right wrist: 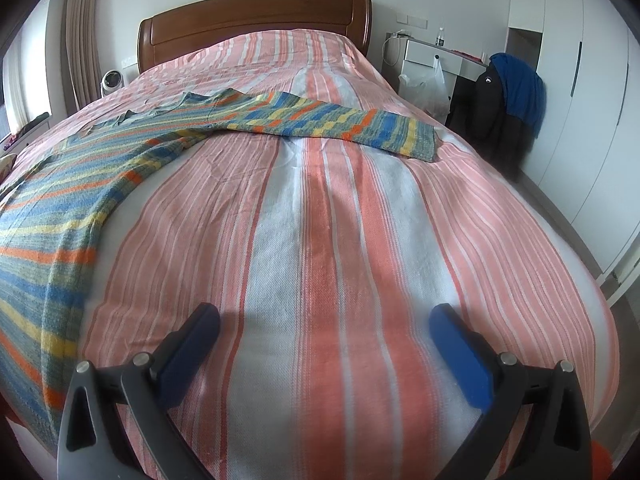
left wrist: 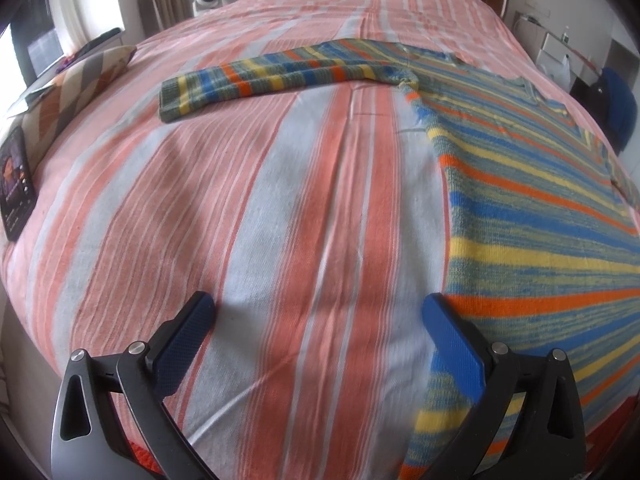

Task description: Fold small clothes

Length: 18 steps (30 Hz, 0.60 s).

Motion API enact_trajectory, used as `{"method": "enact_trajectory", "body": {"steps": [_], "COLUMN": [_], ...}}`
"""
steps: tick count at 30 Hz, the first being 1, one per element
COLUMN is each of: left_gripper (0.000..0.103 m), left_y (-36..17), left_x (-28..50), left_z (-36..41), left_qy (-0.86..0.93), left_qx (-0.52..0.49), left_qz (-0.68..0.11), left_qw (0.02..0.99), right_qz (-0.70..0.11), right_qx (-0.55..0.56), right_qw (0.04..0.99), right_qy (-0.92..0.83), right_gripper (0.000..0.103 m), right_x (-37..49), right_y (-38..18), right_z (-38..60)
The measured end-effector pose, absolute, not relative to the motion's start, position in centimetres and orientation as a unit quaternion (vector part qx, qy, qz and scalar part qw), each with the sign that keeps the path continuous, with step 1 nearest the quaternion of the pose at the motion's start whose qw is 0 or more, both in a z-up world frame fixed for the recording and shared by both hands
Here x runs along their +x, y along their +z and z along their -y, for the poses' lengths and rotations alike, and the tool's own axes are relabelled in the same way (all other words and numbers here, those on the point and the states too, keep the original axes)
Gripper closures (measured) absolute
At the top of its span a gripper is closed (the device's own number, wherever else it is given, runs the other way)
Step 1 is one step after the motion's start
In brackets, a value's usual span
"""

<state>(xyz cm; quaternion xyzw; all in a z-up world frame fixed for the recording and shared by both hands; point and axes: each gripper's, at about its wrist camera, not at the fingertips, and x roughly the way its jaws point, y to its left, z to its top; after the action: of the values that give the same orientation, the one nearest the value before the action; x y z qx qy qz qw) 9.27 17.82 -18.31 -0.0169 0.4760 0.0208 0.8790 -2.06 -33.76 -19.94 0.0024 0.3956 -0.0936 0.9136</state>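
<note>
Blue-padded fingers (left wrist: 192, 336) of the left gripper (left wrist: 320, 316) stand wide apart over the striped bedsheet (left wrist: 280, 200), its right finger overlapping the near edge of the striped sweater (left wrist: 540, 216), sleeves spread flat. The right gripper (right wrist: 324, 324) hovers likewise spread, clear of the sweater at its left. Far off stand a wooden headboard (right wrist: 256, 16), a nightstand (right wrist: 432, 60) and a draped chair (right wrist: 508, 92); the sweater's hem is cut off.
</note>
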Motion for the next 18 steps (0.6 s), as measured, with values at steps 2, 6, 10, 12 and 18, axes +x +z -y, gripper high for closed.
{"method": "enact_trajectory", "body": {"steps": [2,6,10,12,18], "left_gripper": [0.000,0.000,0.000,0.000,0.000], "left_y": [-18.32,-18.32,-18.33,-18.36,-18.47], "left_x": [9.27,9.24,9.26,9.25,9.22], "left_z": [-17.82,-17.78,-17.78,-17.59,-17.51], "left_qy": [0.021,0.021,0.022,0.024,0.023], "left_qx": [-0.017,-0.016,-0.015,-0.009,-0.008], "left_qz": [-0.476,-0.476,-0.476,-0.477,-0.478], "left_qw": [0.879,0.879,0.879,0.878,0.878], "right_qz": [-0.396,-0.396,-0.396,-0.396,-0.395], "right_qx": [0.002,0.002,0.002,0.002,0.002], "right_qw": [0.914,0.913,0.914,0.914,0.914], "right_qy": [-0.094,-0.093,-0.093,-0.093,-0.093], "right_gripper": [0.000,0.000,0.000,0.000,0.000], "right_x": [-2.04,-2.04,-2.05,-2.05,-2.06], "right_y": [-19.93,-19.94,-19.93,-19.93,-19.93], "right_z": [33.76,33.76,33.77,33.76,33.74]}}
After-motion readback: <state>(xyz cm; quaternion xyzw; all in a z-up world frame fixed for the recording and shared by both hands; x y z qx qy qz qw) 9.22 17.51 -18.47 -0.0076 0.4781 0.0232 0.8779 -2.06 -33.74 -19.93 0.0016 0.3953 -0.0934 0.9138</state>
